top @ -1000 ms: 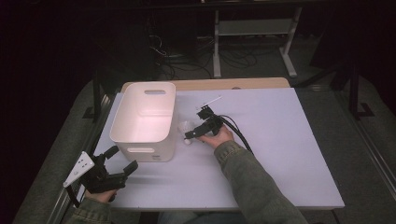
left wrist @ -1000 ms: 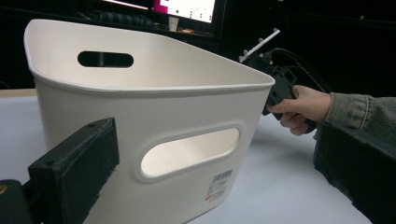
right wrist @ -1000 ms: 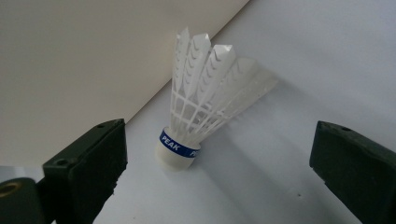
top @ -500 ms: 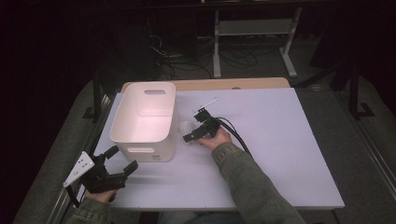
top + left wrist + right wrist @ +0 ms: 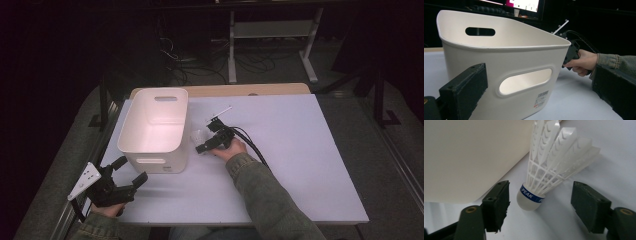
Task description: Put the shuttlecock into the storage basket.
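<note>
Half the shuttlecock leaves frame.

Up close, a white plastic bin with oval handle cut-outs and a barcode sticker, standing on a white table. Either side, the left gripper's black jaws spread wide. Behind the bin's right edge, a hand gripping the right gripper.
</note>
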Motion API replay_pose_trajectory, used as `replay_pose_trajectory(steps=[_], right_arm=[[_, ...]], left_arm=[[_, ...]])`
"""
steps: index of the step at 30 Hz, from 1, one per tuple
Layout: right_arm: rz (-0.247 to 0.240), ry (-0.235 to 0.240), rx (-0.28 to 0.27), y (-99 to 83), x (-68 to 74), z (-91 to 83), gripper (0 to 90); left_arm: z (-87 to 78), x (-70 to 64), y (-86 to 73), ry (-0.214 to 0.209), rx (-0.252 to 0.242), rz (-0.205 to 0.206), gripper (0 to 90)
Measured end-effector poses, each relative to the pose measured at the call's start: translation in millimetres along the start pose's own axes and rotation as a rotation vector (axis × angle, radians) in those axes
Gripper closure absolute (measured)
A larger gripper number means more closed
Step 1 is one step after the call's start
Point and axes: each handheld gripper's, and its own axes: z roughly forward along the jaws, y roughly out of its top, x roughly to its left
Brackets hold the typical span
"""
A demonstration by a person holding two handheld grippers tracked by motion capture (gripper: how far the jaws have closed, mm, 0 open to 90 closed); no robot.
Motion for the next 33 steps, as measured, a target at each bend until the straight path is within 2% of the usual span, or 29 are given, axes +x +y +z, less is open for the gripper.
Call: replay_pose_trajectory(steps=[8, 10, 17, 20, 25, 27, 28, 33], right_arm=[[0.001, 0.003, 0.007, 2.0, 0.5, 2.2, 43.0], [0.009, -0.005, 0.011, 2.8, -0.2, 2.8, 44.8], [0.042, 0.018, 0.007, 3.1, -2.2, 3.5, 52.4], [0.052, 0.009, 0.011, 3.5, -1.8, 4.2, 54.9], [0.070, 0.029, 0.023, 4.0, -1.7, 4.4, 62.2], [0.073, 0.028, 0.022, 3.7, -2.3, 4.5, 62.7], [0.091, 0.036, 0.023, 3.8, -2.4, 4.1, 62.9], [0.122, 0.034, 0.016, 3.7, -5.7, 2.1, 63.2]], left_arm=[[0.0, 0.1, -0.1, 0.000, 0.001, 0.001, 0.0], [0.0, 0.1, 0.0, 0.000, 0.000, -0.001, 0.0], [0.1, 0.2, -0.1, -0.001, -0.002, -0.001, 0.0], [0.0, 0.1, 0.0, 0.000, 0.001, 0.001, 0.0], [0.0, 0.1, 0.0, 0.001, 0.000, 0.000, 0.0], [-0.1, 0.0, 0.0, 0.000, 0.000, 0.000, 0.0], [0.0, -0.1, 0.0, 0.000, 0.000, -0.001, 0.0], [0.1, 0.1, 0.0, 0.000, -0.004, -0.003, 0.0]])
